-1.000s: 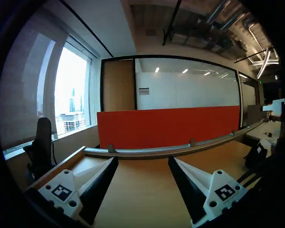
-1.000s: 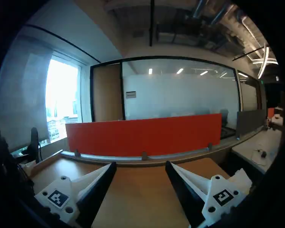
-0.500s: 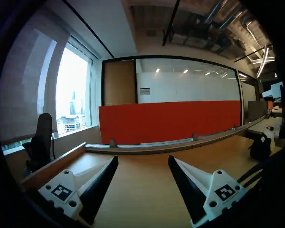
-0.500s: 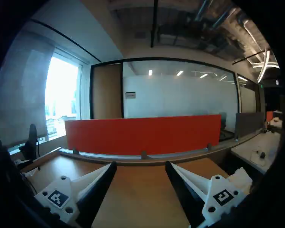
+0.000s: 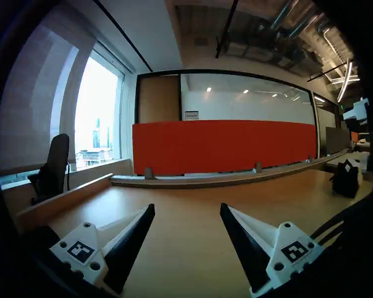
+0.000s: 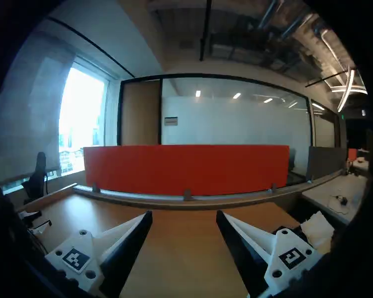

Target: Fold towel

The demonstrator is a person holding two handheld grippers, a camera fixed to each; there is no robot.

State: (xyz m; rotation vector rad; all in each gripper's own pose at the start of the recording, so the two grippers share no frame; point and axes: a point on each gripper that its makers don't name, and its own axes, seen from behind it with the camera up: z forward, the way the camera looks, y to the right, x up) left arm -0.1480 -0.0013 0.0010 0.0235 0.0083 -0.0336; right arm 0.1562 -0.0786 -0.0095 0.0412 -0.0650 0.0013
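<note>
- Left hand-held gripper [image 5: 186, 206]: fingers apart, empty, over the table [image 5: 266, 191].
- Right hand-held gripper [image 6: 183, 213]: fingers apart, empty, over the table, red divider [image 6: 186, 169] beyond.

both views: low over desk [image 5: 196, 213] | facing red divider [image 5: 221, 146], well off | shared: desk, red divider

Office: wood desk [image 5: 196, 208], orange divider [image 5: 224, 146] behind it, glass wall [image 6: 236, 119] beyond, chair [image 5: 52, 166] left.
</note>
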